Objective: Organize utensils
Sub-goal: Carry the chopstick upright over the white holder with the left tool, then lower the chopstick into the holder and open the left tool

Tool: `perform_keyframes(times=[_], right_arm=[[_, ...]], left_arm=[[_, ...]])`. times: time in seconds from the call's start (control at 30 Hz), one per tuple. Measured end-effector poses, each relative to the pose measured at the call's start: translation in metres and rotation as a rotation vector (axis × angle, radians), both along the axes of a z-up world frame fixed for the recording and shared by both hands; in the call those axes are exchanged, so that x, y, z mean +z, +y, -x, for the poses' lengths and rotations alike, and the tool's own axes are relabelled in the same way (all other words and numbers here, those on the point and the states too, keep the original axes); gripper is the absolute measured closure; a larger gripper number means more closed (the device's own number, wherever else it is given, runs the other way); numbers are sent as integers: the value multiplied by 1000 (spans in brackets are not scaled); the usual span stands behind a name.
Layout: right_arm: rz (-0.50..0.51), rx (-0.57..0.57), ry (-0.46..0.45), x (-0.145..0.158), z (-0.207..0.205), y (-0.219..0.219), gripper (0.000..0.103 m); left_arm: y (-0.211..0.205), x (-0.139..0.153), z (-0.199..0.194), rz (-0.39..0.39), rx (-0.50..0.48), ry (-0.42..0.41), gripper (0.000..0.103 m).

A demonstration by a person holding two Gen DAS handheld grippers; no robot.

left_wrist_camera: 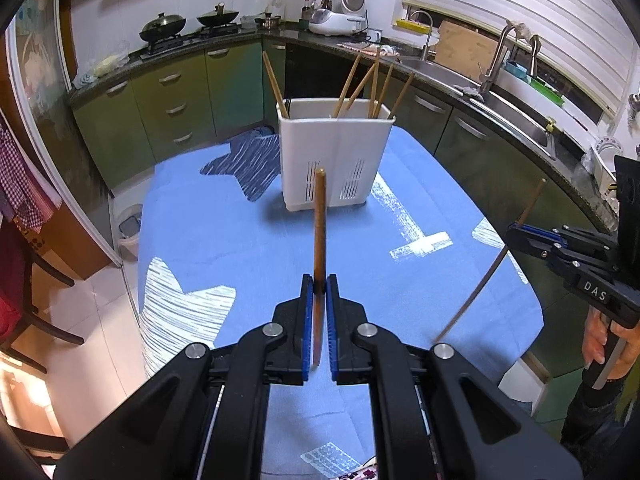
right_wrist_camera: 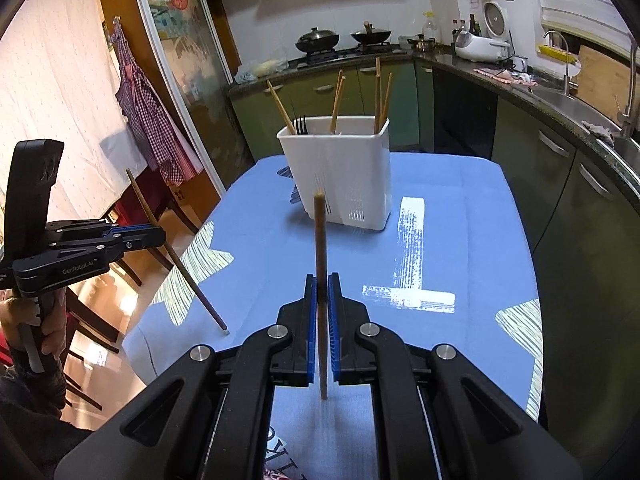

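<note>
A white utensil holder [left_wrist_camera: 336, 152] [right_wrist_camera: 344, 168] stands on the blue-clothed table [left_wrist_camera: 224, 240] [right_wrist_camera: 460, 232]. It holds several wooden chopsticks [left_wrist_camera: 352, 84] [right_wrist_camera: 337, 100] and a black fork [right_wrist_camera: 301, 125]. My left gripper [left_wrist_camera: 320, 286] [right_wrist_camera: 160, 234] is shut on a brown chopstick [left_wrist_camera: 320, 224] [right_wrist_camera: 188, 276], above the table and short of the holder. My right gripper [right_wrist_camera: 322, 286] [left_wrist_camera: 514, 232] is shut on another brown chopstick [right_wrist_camera: 320, 240] [left_wrist_camera: 480, 280] at the table's right side. Each chopstick sticks out past the fingertips on both sides.
Green cabinets and a dark counter [left_wrist_camera: 224, 40] curve behind the table, with woks [left_wrist_camera: 162, 26], a rice cooker [left_wrist_camera: 336, 22] and a sink [left_wrist_camera: 512, 112]. Dark wooden chairs [right_wrist_camera: 120, 264] stand beside the table's left edge. A person's hand [left_wrist_camera: 600, 340] grips the right handle.
</note>
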State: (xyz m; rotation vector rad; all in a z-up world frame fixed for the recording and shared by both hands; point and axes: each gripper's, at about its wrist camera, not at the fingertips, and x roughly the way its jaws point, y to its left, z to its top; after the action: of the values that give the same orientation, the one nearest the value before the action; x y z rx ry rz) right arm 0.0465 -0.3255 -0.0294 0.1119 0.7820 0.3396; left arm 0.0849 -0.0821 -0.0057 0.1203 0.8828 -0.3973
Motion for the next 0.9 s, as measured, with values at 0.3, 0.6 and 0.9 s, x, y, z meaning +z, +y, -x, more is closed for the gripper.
perform_keyframes(times=[0.3,0.6,0.9], right_arm=[[-17,-10,-22,8,-2,-8,97],[-33,-27,-11,4,-10,-19,97],[-40,-25,5,-3,-16,-26,97]], left_arm=[[-13,56,-27,16,-1,-102,97],[-44,125,-85,58,38,-255,97],[-68,128,-145,64,99,-304,96]])
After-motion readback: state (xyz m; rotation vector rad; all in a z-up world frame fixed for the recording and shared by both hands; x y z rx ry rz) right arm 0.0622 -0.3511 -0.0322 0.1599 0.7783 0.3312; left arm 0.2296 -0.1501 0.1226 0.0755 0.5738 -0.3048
